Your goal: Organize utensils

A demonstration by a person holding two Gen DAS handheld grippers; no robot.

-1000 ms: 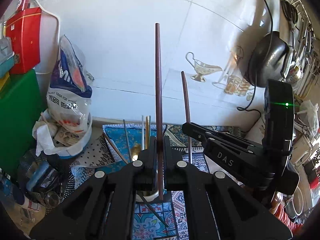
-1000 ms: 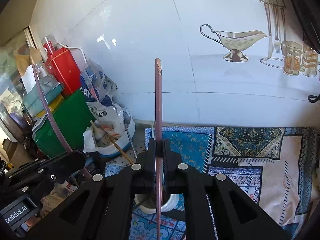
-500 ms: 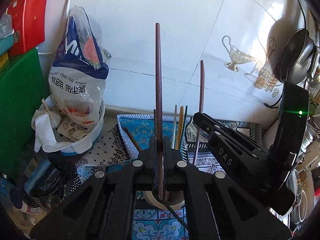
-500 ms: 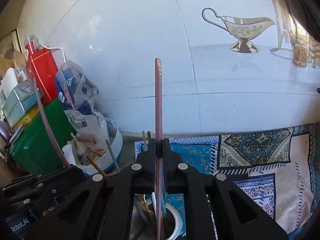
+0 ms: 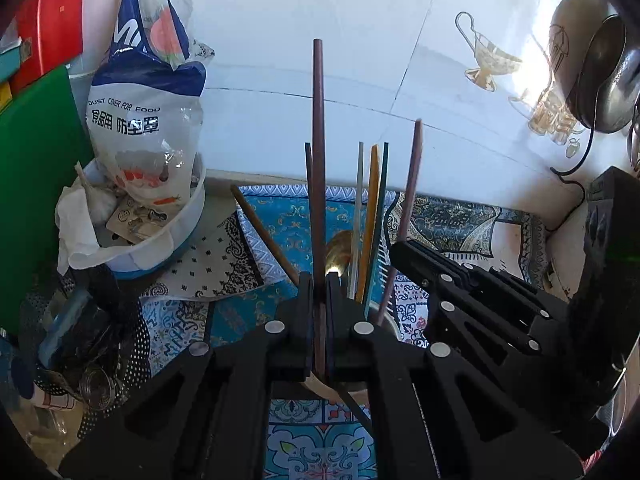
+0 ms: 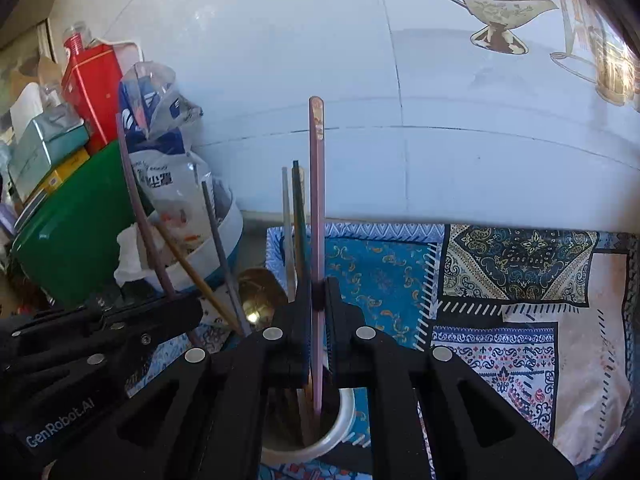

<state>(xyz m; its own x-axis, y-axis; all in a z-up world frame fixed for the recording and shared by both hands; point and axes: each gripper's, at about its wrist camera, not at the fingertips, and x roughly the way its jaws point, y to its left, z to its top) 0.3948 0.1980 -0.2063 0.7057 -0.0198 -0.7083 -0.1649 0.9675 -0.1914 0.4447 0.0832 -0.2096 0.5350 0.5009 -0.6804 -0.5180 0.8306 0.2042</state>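
**Lowering Two Chopsticks into the Cup**

Spread across the table (image 6: 600, 320): a patterned cloth (image 6: 500, 280), tiled wall behind, clutter at the left edge — green board (image 5: 32, 200), white bowl (image 5: 176, 236) stuffed with a plastic bag (image 5: 148, 92).

On the cloth, below both tools: a white cup (image 6: 340, 420), already crowded with upright sticks (image 5: 374, 216) and a gold spoon (image 6: 256, 292). Mouth best seen from the right wrist view; mostly hidden behind the jaws in the left one.

Left hand-held gripper (image 5: 319, 312): clamped narrow on a dark brown chopstick (image 5: 318, 140), upright, lower end hidden behind the jaws. Right hand-held gripper (image 6: 318, 320): likewise pinched tight on a pinkish chopstick (image 6: 316, 200), lower tip already inside the cup's rim, just beside the sticks standing there.

To do the step well:
- Keep each chopstick near vertical; a tilt probably drags the tip against the rim or knocks the leaning sticks.
- Aim for the free gap in the cup, away from the spoon's bowl.
- Descend slowly, one tool slightly ahead of the other, since both bodies sit close together and could bump.
- Release only once a tip seems to rest on the bottom; opening early likely means a drop, a bounce, maybe a tipped cup.
- Open just enough, then lift straight up to avoid catching the tall ends.
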